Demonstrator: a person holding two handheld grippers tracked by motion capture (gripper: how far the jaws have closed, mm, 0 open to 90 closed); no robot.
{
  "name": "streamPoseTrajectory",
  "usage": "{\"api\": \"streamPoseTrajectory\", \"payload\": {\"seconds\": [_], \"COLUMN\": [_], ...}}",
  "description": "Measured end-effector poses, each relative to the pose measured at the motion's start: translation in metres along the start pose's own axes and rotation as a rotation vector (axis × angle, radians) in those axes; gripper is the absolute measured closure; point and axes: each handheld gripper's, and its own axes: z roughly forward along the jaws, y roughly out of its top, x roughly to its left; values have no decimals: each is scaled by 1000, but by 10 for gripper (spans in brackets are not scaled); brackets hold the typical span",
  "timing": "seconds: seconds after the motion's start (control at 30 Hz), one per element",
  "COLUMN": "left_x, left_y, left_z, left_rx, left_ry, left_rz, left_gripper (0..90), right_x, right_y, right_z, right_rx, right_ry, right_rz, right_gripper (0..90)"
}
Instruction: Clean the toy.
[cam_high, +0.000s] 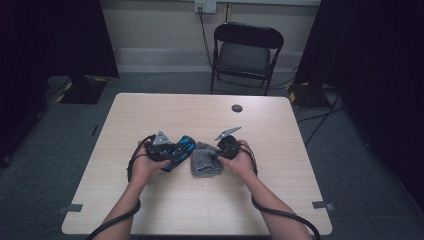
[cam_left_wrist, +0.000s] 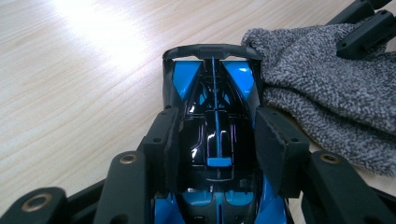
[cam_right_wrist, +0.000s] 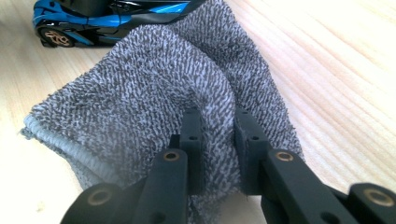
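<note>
A blue and black toy car (cam_left_wrist: 212, 116) sits on the wooden table, and my left gripper (cam_left_wrist: 215, 149) is shut on its body, one pad on each side. In the high view the toy car (cam_high: 181, 149) lies just left of a grey cloth (cam_high: 205, 161). My right gripper (cam_right_wrist: 218, 154) is shut on a raised fold of the grey cloth (cam_right_wrist: 154, 88), which bunches up between the pads. From above, the left gripper (cam_high: 172, 150) and the right gripper (cam_high: 216, 156) point toward each other, with the cloth touching the car's rear end (cam_left_wrist: 212, 51).
The light wooden table (cam_high: 200, 205) has bare room all around the hands. A small dark round disc (cam_high: 237, 108) lies near its far edge. A black folding chair (cam_high: 246, 52) stands behind the table, and dark curtains hang at both sides.
</note>
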Motion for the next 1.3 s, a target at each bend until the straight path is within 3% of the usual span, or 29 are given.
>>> {"api": "streamPoseTrajectory", "payload": {"seconds": [0.3, 0.6, 1.0, 1.3], "left_x": [0, 0, 0, 0], "left_y": [0, 0, 0, 0], "left_z": [0, 0, 0, 1], "left_rx": [-3, -3, -3, 0], "left_ry": [0, 1, 2, 0], "left_rz": [-2, -1, -2, -6], "left_gripper": [517, 518, 517, 517], "right_x": [-7, -13, 1, 19], "right_y": [-2, -8, -8, -7], "right_z": [-4, -12, -24, -32], "right_rx": [-5, -17, -52, -75], "right_ry": [-41, -51, -17, 26], "right_rz": [19, 30, -11, -68], "right_gripper": [764, 765, 766, 766]}}
